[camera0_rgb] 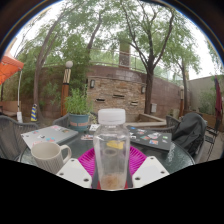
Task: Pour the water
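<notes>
The clear plastic bottle with a white screw cap (112, 150) stands upright between my fingers, an amber liquid filling its lower half. My gripper (112, 172) is closed to the bottle's width, and both magenta pads (90, 160) seem to press its sides, a grip that keeps it steady for tipping, I judge. Just left, close enough for a short pour, sits a white ceramic mug (46, 155) with a smooth glossy handle. Both rest on a round dark glass table (170, 152) scattered with flat papers (48, 134); a stone brick wall (118, 92) and trees rise beyond.
</notes>
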### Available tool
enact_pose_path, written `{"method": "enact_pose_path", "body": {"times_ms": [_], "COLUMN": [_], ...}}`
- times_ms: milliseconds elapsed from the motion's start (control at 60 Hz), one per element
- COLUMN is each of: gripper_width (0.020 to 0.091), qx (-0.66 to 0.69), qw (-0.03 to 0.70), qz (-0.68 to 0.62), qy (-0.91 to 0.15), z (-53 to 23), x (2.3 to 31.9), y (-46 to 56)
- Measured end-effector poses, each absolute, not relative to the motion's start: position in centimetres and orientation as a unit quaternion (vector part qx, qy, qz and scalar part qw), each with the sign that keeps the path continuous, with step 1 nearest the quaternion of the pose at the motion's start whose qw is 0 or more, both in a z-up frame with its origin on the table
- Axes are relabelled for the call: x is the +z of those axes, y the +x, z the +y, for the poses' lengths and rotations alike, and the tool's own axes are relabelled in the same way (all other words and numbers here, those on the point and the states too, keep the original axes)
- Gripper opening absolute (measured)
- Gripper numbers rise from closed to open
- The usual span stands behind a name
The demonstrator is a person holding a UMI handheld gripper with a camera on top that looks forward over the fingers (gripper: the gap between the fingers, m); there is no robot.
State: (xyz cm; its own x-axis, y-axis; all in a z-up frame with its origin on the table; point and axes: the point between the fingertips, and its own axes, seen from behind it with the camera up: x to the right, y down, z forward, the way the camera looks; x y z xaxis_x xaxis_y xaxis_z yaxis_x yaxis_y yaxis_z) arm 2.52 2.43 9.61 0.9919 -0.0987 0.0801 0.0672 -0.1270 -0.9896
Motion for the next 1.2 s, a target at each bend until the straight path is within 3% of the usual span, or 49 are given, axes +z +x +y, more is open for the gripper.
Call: {"method": "enact_pose_path", "body": {"times_ms": [200,283,367,433,467,550,667,817,1017,1200], "gripper_width": [0.0404,0.0444,0.0548,0.0787,0.0855,0.0834,0.0833,0.083,0.0839,0.0826], "qx": [-0.022,-0.025,-0.023,-0.003,0.016,0.039,-0.038,-0.08,-0.098,-0.02], "qw": [0.669,0.668,0.647,0.587,0.566,0.546,0.55,0.539,0.553,0.599], "qz": [0.045,0.049,0.052,0.051,0.054,0.076,0.086,0.078,0.055,0.033], "qy": [-0.741,-0.742,-0.76,-0.808,-0.823,-0.833,-0.83,-0.835,-0.825,-0.8], "z": [3.7,3.8,3.6,3.2,2.9,1.7,-0.8,-5.8,-14.7,-19.9], "x": [9.0,9.0,8.1,5.7,4.3,3.9,5.4,8.4,18.4,27.7], "y": [3.1,3.3,3.3,2.5,1.9,1.3,3.3,1.8,-4.4,-12.3]}}
